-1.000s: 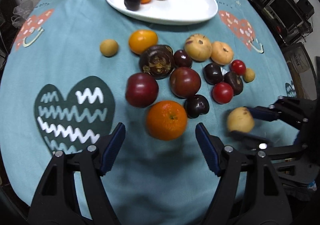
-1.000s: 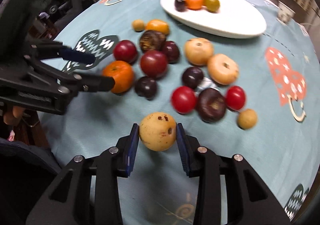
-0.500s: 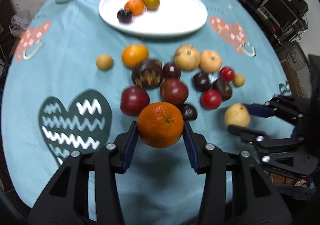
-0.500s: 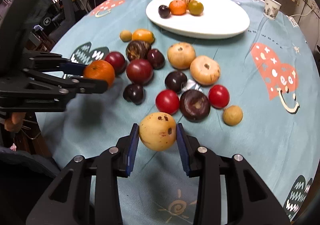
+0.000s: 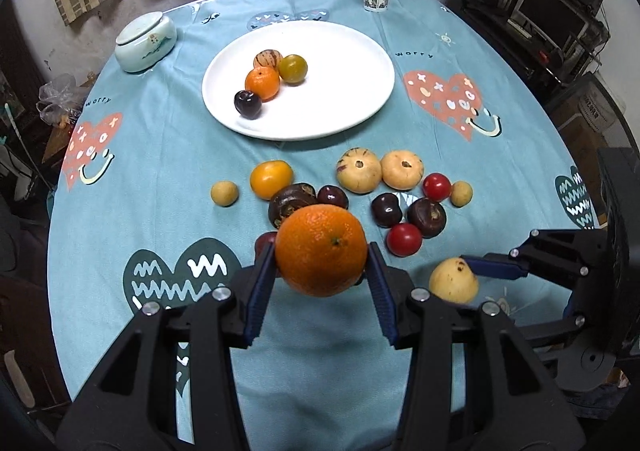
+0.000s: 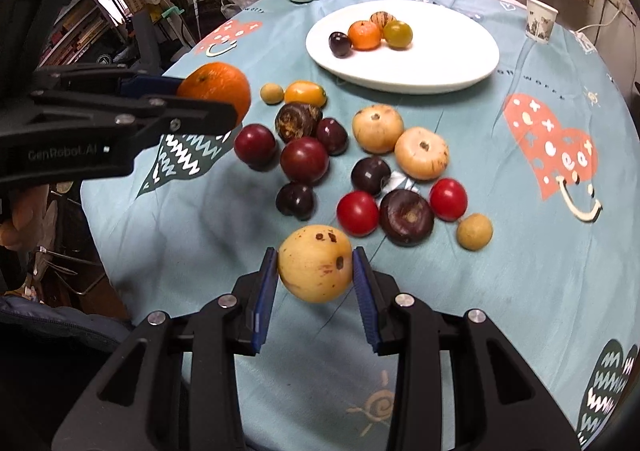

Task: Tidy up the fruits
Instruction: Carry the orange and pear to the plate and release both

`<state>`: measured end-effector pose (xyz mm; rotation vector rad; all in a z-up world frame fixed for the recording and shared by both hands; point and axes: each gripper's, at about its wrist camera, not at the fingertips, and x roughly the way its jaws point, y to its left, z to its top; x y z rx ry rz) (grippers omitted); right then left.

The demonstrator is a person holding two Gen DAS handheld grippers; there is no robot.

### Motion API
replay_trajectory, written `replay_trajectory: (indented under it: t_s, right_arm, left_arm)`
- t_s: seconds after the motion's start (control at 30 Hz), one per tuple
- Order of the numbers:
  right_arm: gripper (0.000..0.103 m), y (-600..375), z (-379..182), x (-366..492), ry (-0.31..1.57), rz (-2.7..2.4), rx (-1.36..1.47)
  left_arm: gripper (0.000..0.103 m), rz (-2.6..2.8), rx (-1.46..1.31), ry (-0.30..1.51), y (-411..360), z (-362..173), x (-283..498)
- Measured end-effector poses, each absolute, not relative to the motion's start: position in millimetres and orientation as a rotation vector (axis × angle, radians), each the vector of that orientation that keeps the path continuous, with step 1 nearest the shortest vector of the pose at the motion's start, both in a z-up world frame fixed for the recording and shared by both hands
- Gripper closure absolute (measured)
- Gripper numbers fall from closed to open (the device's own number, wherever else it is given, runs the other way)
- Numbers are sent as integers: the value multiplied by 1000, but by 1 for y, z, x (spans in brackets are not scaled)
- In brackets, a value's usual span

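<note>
Currently left gripper (image 5: pixel 322 278) clamps the orange (image 5: pixel 321 251) and right gripper (image 6: pixel 315 278) clamps a yellow fruit (image 6: pixel 315 263), both clear of the tabletop (image 6: pixel 520 291), presumably for carrying to the white plate (image 5: pixel 344 107) holding four fruits; the rest lie loose between.

Large orange (image 5: pixel 321 251) held aloft, spotted yellow fruit (image 6: pixel 315 263) held aloft, white plate (image 5: pixel 352 51) bearing four fruits

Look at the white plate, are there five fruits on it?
No, the plate holds four: a dark plum, a small orange, a green-yellow fruit and a striped one.
</note>
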<state>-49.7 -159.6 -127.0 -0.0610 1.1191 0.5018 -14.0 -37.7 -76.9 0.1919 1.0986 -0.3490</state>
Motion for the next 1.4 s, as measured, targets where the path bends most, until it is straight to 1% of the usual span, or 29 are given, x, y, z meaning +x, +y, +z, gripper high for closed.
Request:
replay_trajectory:
  t_s: [0.57,1.4]
  right_arm:
    - [65,-152,-135,-50,1148,516,-69]
    - [65,-154,-149,-47,1201,497,-60]
  left_arm:
    - [57,-336,207,1109,-39,-81,-7]
    - [57,-307,143,1197,-13,-111,-3]
